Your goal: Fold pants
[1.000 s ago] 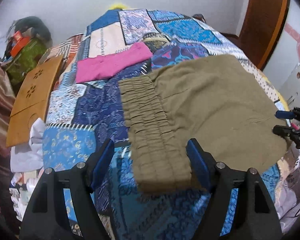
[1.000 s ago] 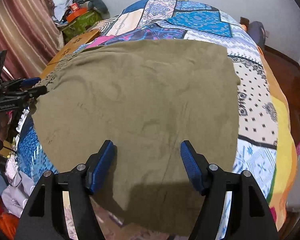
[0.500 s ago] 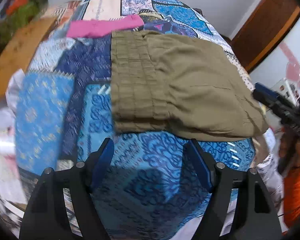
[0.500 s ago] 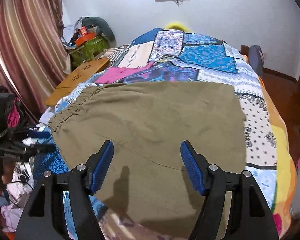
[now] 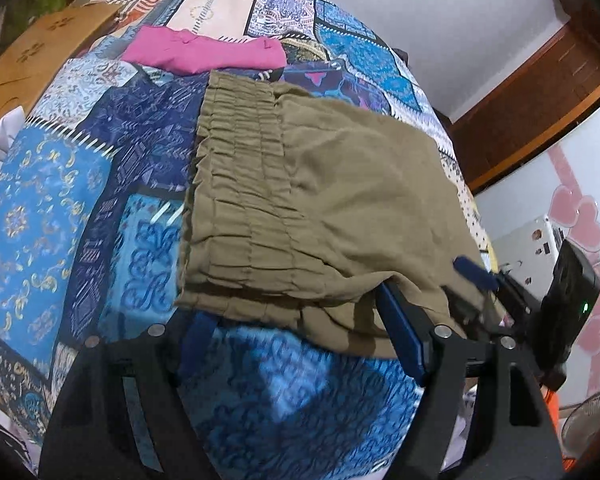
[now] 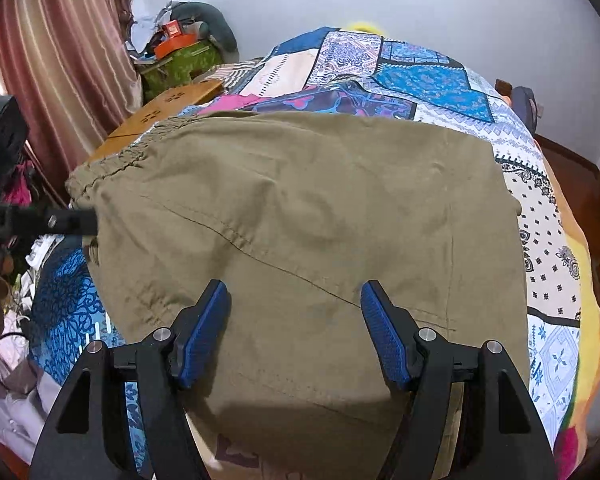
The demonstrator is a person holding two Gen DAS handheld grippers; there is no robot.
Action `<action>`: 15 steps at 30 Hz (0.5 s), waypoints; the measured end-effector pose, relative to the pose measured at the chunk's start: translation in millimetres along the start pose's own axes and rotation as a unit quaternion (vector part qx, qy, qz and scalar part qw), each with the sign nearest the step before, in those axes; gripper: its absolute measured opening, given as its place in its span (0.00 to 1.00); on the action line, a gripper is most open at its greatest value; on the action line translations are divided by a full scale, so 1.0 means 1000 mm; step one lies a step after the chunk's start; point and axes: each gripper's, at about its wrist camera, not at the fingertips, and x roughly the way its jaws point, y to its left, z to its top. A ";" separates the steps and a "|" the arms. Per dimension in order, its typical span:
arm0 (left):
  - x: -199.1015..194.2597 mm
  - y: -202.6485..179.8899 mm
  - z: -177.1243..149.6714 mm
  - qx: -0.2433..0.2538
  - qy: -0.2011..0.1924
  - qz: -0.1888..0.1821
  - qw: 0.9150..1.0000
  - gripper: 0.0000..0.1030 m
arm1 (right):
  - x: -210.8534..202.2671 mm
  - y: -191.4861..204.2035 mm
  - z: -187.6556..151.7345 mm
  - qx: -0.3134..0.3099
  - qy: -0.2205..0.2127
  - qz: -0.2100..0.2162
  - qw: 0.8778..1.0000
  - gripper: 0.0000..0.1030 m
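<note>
Olive-brown pants [image 5: 340,200] lie folded on the patchwork bedspread [image 5: 60,200], with the gathered elastic waistband [image 5: 240,184] toward the left. They also show in the right wrist view [image 6: 320,208]. My left gripper [image 5: 296,340] is open at the near waistband corner, its jaws either side of the near cloth edge. My right gripper [image 6: 294,328] is open, low over the near edge of the pants, with cloth between its jaws. The right gripper's blue tips [image 5: 476,272] show at the pants' right edge in the left wrist view. The left gripper [image 6: 72,220] shows at the waistband corner.
A folded pink garment [image 5: 204,54] lies beyond the waistband. A wooden board [image 5: 40,52] leans at the bed's left side. Clutter and a curtain [image 6: 60,60] stand on the left, a wooden door [image 5: 540,92] on the right. A fan [image 5: 588,420] sits low right.
My left gripper has moved forward to the near waistband corner, and cloth now lies between its jaws. My right gripper has dropped closer over the pants' near edge.
</note>
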 end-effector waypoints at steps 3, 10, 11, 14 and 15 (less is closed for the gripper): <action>-0.003 -0.002 0.005 -0.008 -0.010 -0.023 1.000 0.74 | 0.000 0.000 -0.001 0.001 0.000 0.005 1.000 0.64; -0.011 -0.001 0.010 -0.027 -0.024 -0.065 0.997 0.75 | 0.000 0.000 -0.001 0.001 -0.003 0.010 1.000 0.64; -0.012 0.000 0.009 -0.036 -0.024 -0.078 0.996 0.75 | 0.000 0.000 -0.001 0.001 -0.004 0.010 1.000 0.64; -0.012 0.000 0.011 -0.033 -0.020 -0.072 0.997 0.75 | 0.000 0.000 -0.002 0.000 -0.005 0.011 1.000 0.64; -0.009 0.000 0.012 -0.032 -0.016 -0.063 0.997 0.75 | 0.000 0.000 -0.002 0.000 -0.005 0.010 1.000 0.64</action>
